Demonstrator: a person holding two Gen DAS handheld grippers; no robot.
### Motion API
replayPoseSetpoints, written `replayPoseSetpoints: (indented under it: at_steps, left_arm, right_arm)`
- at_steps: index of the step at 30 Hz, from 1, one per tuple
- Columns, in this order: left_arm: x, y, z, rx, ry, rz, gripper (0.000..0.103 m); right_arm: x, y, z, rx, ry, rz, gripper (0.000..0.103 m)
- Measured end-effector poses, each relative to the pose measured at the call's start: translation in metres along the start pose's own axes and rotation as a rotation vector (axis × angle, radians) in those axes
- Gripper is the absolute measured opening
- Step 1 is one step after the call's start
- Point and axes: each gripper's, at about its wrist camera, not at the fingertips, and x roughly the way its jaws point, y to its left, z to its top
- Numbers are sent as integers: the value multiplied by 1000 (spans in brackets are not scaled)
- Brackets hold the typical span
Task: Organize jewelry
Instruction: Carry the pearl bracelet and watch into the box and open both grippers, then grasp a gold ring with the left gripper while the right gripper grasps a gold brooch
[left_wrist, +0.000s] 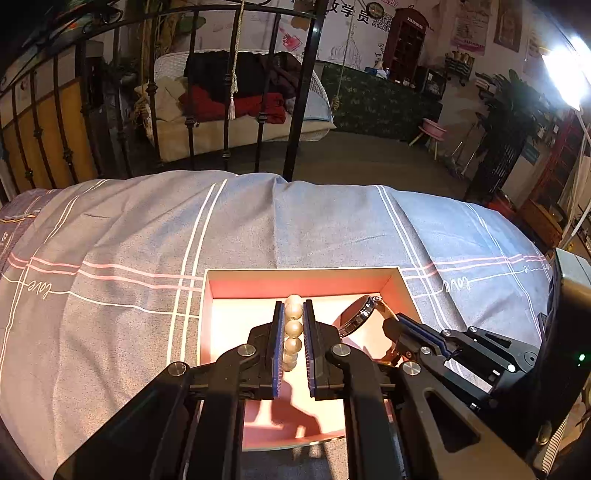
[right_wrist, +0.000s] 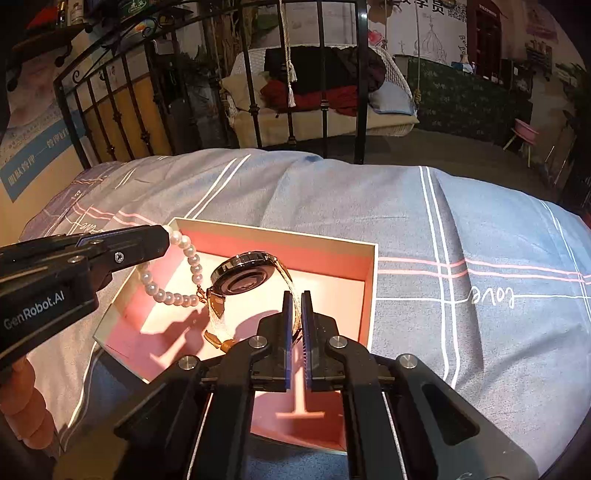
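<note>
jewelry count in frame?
2. Pearl bracelet held by left gripper, hanging over the box. Watch held by its band in right gripper, over the box. None else visible.

A blue-grey bedspread (right_wrist: 424, 236), crossed by white and pink stripes and lettered "love" in white script, carries a shallow box (right_wrist: 371, 280) with a cream rim and salmon-pink lining. Inside, the creamy white pearl bracelet (right_wrist: 192, 258) hangs beside a watch (right_wrist: 242, 275) with a dark face, silvery case and gold-toned band. The left gripper (left_wrist: 293, 345) and right gripper (right_wrist: 296, 341) are black with blue finger pads (left_wrist: 277, 350). Behind stands a black iron bed frame (right_wrist: 323, 74), with red and black clothing (left_wrist: 236, 92) heaped on a cream swing seat (left_wrist: 236, 133).
</note>
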Motion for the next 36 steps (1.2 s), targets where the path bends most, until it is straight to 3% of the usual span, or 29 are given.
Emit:
replayPoseSetpoints:
  at_steps: [15,23,24,25,26,27,29,36]
  left_arm:
    - [36,12,-19,1,103,61,9]
    - [35,9,-29,30,107,86,11]
    - [32,9,-29,31,100,77,19]
    - [28,9,-30,31,92,76,36]
    - [23,11,-30,26,76,79,46]
    - [16,11,-31,22,52,79,58]
    - [0,11,-32,30,10,76,61]
    - [-61,26,-72,15,-51,29,74]
  right_arm:
    - [29,14,-14,-56,101,-23,6]
    - [22,16,-17,-72,82,-38,6]
    - [19,16,-17,-70,75,-37,10]
    - [15,15,-18,-69,65,-35,12]
    - [10,15,-19,-69,55,-42,21]
    - [4,14,-19,-67,41,-45,38]
    - [-11,15,-22,-65,1,-57,57]
    - [-82,7,-71,-10,-91,-5,57]
